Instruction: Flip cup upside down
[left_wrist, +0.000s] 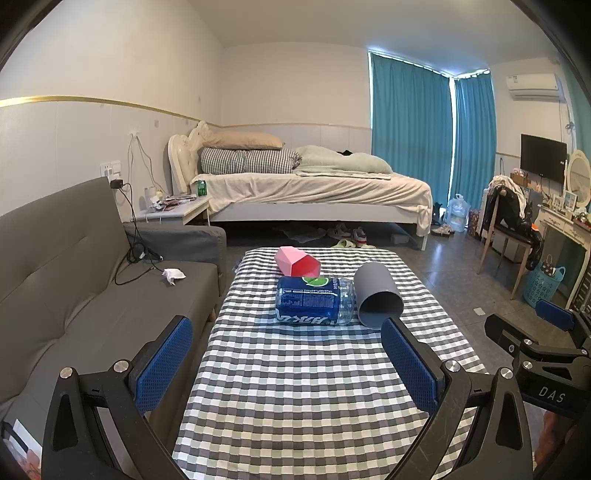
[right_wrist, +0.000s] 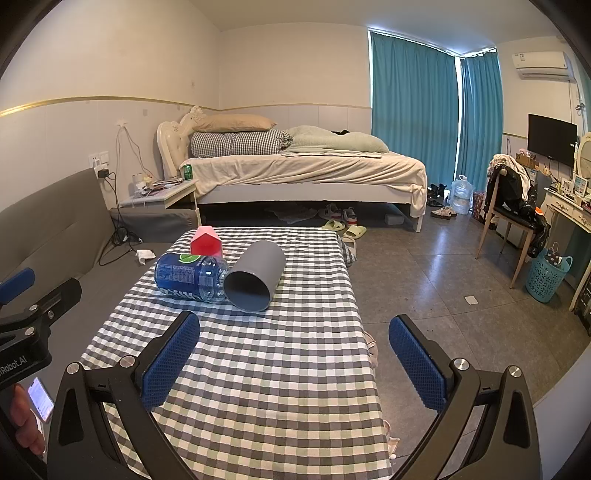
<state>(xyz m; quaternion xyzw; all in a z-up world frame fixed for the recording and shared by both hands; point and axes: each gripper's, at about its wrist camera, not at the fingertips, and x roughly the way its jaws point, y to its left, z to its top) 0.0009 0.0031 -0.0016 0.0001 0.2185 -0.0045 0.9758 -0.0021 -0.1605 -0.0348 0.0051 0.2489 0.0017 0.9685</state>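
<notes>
A grey cup (left_wrist: 376, 293) lies on its side on the checkered table (left_wrist: 295, 387), its mouth toward me; it also shows in the right wrist view (right_wrist: 255, 275). A pink faceted cup (left_wrist: 297, 260) lies on its side behind it, seen too in the right wrist view (right_wrist: 206, 240). My left gripper (left_wrist: 286, 354) is open and empty, well short of the cups. My right gripper (right_wrist: 295, 352) is open and empty, above the table's right edge, nearer than the grey cup.
A blue plastic bottle (left_wrist: 314, 301) lies on its side against the grey cup, also in the right wrist view (right_wrist: 190, 277). A grey sofa (left_wrist: 92, 295) stands left of the table. Bed (left_wrist: 306, 184) behind, chair (right_wrist: 509, 218) and basket (right_wrist: 546, 275) at right.
</notes>
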